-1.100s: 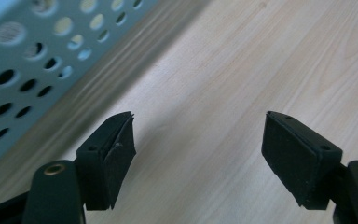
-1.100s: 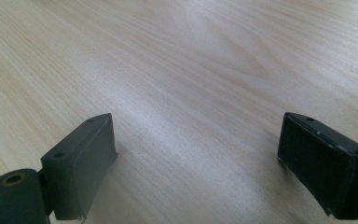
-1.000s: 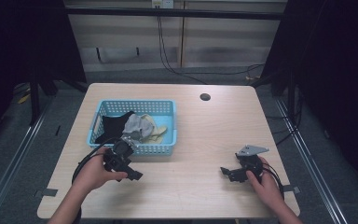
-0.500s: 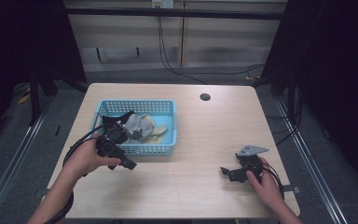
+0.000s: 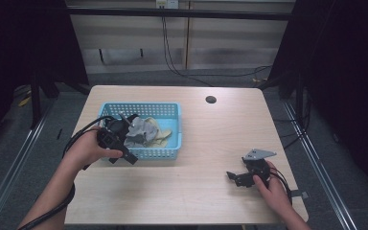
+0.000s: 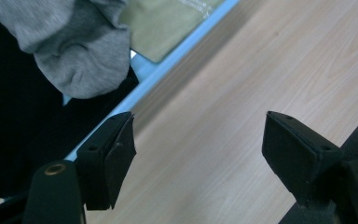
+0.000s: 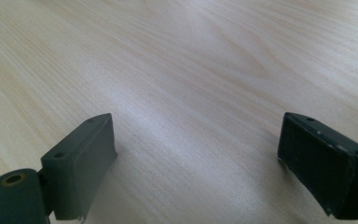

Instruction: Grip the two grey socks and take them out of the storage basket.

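Grey cloth [image 6: 74, 60], bunched in the blue basket [image 5: 170, 153] beside dark and tan pieces, looked soft, light and floppy, best pinched at a raised fold, while left gripper [image 6: 200, 163] near the rim and right gripper [image 7: 200, 163] over bare table [image 5: 211, 139] both stood spread, empty.

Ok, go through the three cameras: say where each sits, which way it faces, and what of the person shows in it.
High view: fixed above the person's side, looking forward and down on the table; both forearms, left gripper at the blue basket, right gripper low on the bare wood.
Left gripper view: rides the left gripper, facing the basket's edge, grey cloth and wood; open jaws.
Right gripper view: rides the right gripper, facing bare tabletop; open jaws.
Shared: high and left gripper views both show basket and grey cloth.
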The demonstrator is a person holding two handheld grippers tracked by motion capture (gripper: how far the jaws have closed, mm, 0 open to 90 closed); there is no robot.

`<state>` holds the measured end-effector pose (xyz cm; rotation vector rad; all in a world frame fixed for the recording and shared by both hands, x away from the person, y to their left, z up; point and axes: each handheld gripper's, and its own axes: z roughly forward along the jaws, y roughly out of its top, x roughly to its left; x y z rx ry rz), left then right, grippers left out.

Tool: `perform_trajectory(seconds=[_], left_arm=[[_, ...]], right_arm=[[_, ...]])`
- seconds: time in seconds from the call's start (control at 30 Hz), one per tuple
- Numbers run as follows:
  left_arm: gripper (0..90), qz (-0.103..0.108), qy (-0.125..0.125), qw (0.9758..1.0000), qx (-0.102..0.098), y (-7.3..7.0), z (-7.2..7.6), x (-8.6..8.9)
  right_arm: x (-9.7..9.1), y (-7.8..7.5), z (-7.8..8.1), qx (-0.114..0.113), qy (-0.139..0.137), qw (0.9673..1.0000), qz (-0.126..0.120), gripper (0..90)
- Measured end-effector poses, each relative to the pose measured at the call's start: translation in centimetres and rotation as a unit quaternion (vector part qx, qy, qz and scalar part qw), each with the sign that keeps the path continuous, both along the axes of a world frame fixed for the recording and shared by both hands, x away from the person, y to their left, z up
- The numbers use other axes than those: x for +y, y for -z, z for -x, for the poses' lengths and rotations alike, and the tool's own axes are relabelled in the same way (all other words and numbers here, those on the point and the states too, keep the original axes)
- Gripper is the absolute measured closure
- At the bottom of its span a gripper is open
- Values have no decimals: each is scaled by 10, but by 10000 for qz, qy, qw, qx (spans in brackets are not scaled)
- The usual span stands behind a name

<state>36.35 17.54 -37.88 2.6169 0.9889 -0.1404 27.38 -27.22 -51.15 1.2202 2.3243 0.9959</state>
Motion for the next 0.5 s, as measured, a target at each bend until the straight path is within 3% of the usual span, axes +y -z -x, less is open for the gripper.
perform_trajectory(seconds=[0.23, 0.5], left_arm=[[253, 30, -127, 9999, -95, -9, -16, 1], [253, 63, -355, 9991, -220, -7, -32, 0]], right_arm=[[0, 0, 0, 1, 3, 10000, 4, 105], [0, 0, 0, 2, 8, 10000, 13, 104]])
